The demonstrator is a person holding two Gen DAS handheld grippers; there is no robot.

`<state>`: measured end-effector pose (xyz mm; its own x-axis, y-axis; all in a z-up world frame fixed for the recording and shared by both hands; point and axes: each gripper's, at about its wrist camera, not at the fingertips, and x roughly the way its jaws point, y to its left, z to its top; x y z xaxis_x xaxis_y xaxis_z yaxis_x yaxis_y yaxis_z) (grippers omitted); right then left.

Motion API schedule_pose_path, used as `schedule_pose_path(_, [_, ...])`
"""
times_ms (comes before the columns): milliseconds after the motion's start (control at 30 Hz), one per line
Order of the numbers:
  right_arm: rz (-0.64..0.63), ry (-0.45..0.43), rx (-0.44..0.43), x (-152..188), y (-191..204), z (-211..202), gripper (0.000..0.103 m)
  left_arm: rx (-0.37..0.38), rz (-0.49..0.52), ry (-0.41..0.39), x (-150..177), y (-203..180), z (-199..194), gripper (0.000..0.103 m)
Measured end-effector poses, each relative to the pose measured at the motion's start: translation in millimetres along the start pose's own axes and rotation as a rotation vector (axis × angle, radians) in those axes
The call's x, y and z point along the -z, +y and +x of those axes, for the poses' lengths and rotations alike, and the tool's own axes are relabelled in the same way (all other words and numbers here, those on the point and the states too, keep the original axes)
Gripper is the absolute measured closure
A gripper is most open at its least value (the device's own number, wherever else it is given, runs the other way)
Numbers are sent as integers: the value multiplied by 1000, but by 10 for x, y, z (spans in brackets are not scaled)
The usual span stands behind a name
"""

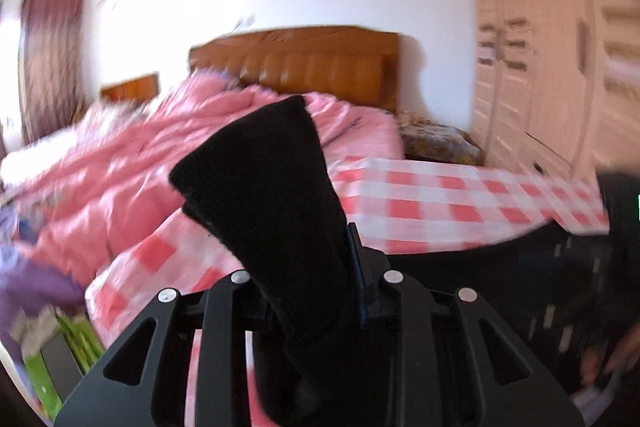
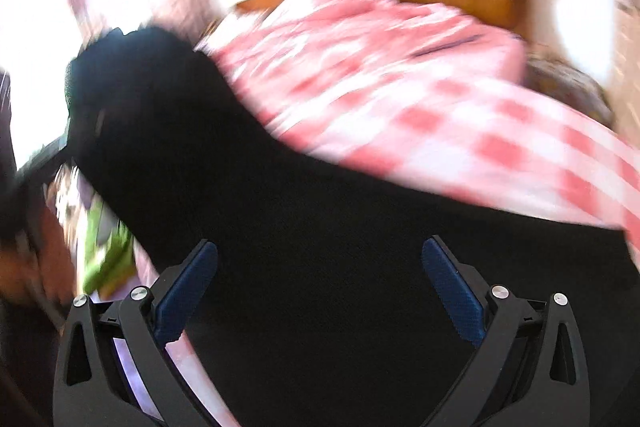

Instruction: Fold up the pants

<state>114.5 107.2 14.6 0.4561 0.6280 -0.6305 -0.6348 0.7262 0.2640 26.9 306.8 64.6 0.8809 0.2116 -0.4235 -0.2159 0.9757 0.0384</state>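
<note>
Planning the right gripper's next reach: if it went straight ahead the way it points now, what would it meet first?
Most likely the black pants: they fill the space ahead of the open right gripper. The checked sheet lies beyond. Blur makes depth uncertain.

Your left gripper (image 1: 340,267) is clamped on a thick fold of black cloth, the pants (image 1: 264,195). Its two black jaws are drawn close together, and only a thin edge of one blue pad (image 1: 358,267) shows beside the cloth, which stands up above the jaws.

Your right gripper (image 2: 320,287) has its jaws spread wide. Both blue ribbed pads (image 2: 186,291) are fully visible and well apart, and they press on nothing; the black cloth only lies in the gap between them. Both views are blurred. A dark sleeve (image 1: 616,267) shows at the right edge of the left view.
</note>
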Motion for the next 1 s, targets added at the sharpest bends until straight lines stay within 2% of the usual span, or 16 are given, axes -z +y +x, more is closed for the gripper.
schedule_pose_path(167, [175,-109,88,104,-717,-618,5,9,214,-24,181,-993,-49,77])
schedule_pose_path(267, [230,-135,116,227,-971,-830,5,37,351,9,399,-1559,19,81])
schedule_pose_path(400, [301,-129,126,443,-1245,-936,5,42,561,85,835,-2229,243,81])
schedule_pose_path(433, [313,-120,124,481,-1284,-930,5,51,589,105,920,-2301,296,79])
schedule_pose_path(500, [329,-103,107,570,-1313,-929,5,60,652,120,1068,-2432,325,59])
schedule_pose_path(533, [332,-96,101,593,-1331,-923,5,68,680,86,1126,-2471,261,56])
schedule_pose_path(567, [333,-89,95,617,-1340,-927,5,92,691,58,1141,-2483,180,41])
schedule_pose_path(600, [339,-82,86,633,-1349,-906,5,145,702,21,1147,-2489,44,13])
schedule_pose_path(633, [347,-76,73,640,-1366,-889,5,191,709,-1,1151,-2482,-56,4])
schedule_pose_path(700, [361,-61,35,656,-1351,-855,5,295,724,-32,1177,-2413,-270,4])
schedule_pose_path(733, [362,-48,19,664,-1329,-830,5,315,727,-26,1200,-2373,-347,4])
schedule_pose_path(800, [352,-23,-13,677,-1241,-762,5,281,706,-16,1218,-2241,-378,4])
schedule_pose_path(1000, [338,52,-159,719,-888,-545,5,107,420,66,1092,-1374,-294,4])
